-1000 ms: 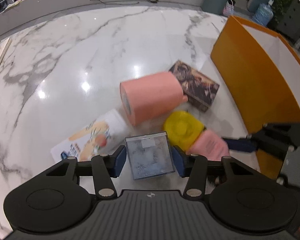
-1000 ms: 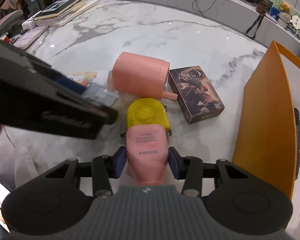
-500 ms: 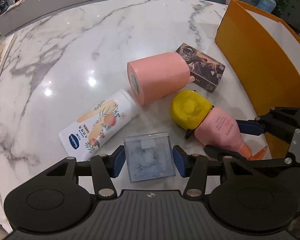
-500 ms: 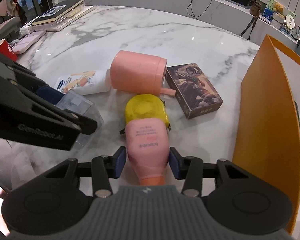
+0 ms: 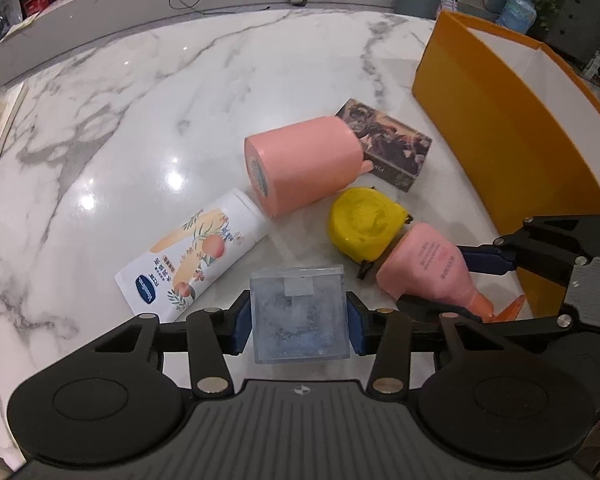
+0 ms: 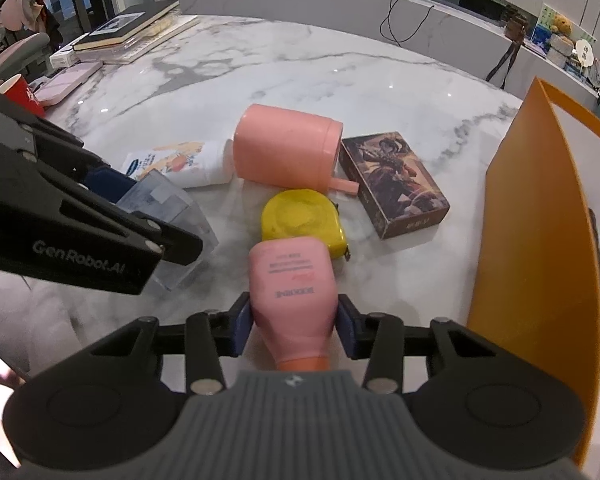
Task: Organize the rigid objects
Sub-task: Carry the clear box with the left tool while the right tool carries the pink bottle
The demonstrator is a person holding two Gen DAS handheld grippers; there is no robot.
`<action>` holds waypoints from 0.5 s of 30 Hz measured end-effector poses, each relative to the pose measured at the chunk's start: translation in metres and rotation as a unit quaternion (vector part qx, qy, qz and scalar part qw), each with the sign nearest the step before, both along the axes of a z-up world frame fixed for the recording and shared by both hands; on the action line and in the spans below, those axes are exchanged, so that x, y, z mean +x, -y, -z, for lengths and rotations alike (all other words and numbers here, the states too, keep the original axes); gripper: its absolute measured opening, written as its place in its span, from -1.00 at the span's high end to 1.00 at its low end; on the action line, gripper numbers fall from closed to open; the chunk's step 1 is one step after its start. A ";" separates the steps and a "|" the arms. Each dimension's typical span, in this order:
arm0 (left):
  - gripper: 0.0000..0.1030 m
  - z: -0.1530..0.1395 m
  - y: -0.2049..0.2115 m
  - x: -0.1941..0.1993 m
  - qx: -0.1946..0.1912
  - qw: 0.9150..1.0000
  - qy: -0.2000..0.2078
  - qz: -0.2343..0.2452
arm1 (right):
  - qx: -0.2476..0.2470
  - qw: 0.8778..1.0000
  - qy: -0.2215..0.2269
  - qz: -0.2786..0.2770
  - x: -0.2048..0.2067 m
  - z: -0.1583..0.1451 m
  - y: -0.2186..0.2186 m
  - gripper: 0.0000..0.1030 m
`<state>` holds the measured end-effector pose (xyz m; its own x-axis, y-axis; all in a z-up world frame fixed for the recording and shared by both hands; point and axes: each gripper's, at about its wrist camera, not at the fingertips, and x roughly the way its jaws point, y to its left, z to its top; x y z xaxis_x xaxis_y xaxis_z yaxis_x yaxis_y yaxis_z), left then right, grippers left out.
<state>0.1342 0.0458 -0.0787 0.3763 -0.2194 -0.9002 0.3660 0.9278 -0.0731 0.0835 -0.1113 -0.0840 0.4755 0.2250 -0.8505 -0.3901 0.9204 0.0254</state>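
Note:
My left gripper [image 5: 298, 326] is shut on a clear plastic box [image 5: 298, 314], held just above the marble table; the box also shows in the right wrist view [image 6: 168, 220]. My right gripper [image 6: 294, 330] is shut on a pink bottle [image 6: 292, 288] with an orange cap; the bottle also shows in the left wrist view [image 5: 424, 266]. On the table lie a yellow tape measure [image 6: 302, 220], a pink cup [image 6: 286, 150] on its side, a white printed tube [image 5: 192, 260] and a dark picture box [image 6: 394, 184].
An orange bin [image 5: 512, 128] with a white inside stands at the right, close to the right gripper. Books [image 6: 124, 30], a pink case and a red cup [image 6: 20, 92] sit at the table's far left edge.
Both grippers have pulled back and up from the pile with the clear box and the pink bottle held. The objects on the table have not moved.

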 end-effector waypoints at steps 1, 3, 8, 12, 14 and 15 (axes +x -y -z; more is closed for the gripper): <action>-0.02 -0.003 0.000 -0.001 -0.001 1.000 0.003 0.001 | 0.001 1.000 0.002 -0.002 -0.001 -0.002 0.000 0.15; -0.01 -0.011 0.001 -0.003 -0.004 1.000 0.010 0.003 | 0.003 1.000 0.007 -0.004 -0.002 -0.009 0.000 0.15; -0.01 -0.031 0.003 -0.008 -0.016 0.999 0.028 0.003 | 0.012 0.999 0.029 -0.004 -0.006 -0.029 0.007 0.15; -0.01 -0.050 0.011 -0.015 -0.023 0.998 0.051 0.015 | 0.031 0.998 0.056 0.008 -0.011 -0.056 0.020 0.15; -0.01 -0.063 0.016 -0.018 -0.034 0.997 0.064 0.025 | 0.040 0.996 0.073 0.016 -0.014 -0.071 0.030 0.15; -0.01 -0.069 0.019 -0.018 -0.040 0.996 0.069 0.029 | 0.043 0.996 0.079 0.021 -0.016 -0.078 0.035 0.15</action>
